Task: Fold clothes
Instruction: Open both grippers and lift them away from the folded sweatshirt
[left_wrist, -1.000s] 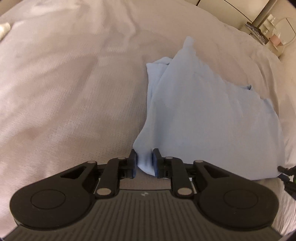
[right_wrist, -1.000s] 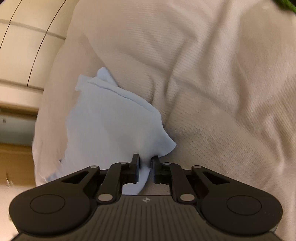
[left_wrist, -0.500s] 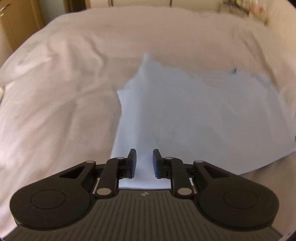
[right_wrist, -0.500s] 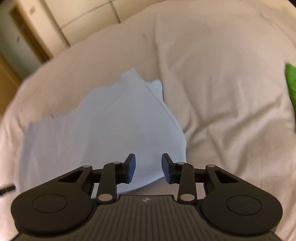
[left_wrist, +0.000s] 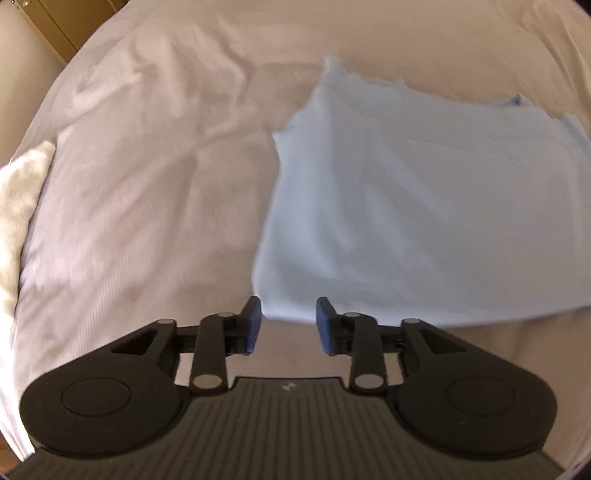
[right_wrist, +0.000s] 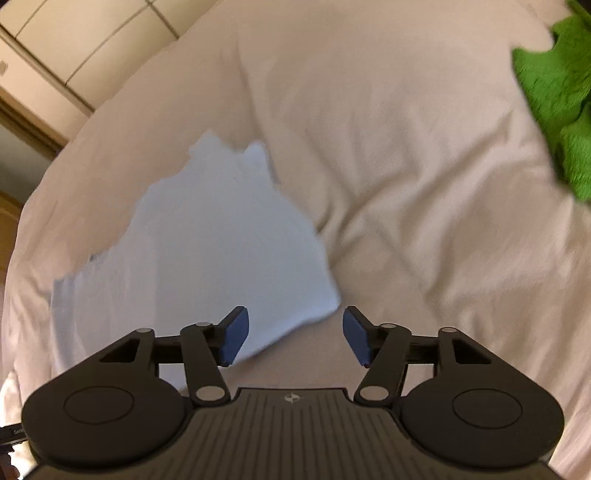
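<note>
A light blue garment (left_wrist: 424, 206) lies folded flat on the white bedsheet (left_wrist: 147, 184); it also shows in the right wrist view (right_wrist: 207, 240). My left gripper (left_wrist: 288, 321) is open and empty, just short of the garment's near left corner. My right gripper (right_wrist: 293, 334) is open wide and empty, just short of the garment's near right corner. Neither gripper touches the cloth.
A green garment (right_wrist: 554, 92) lies at the far right of the bed. A cream towel (left_wrist: 18, 206) lies at the left edge. Wardrobe doors (right_wrist: 74, 44) stand beyond the bed. The sheet is wrinkled around the blue garment.
Both grippers held the garment's near corners a second ago; both have let go, opened and drawn back. The garment now lies flat on the bed.
</note>
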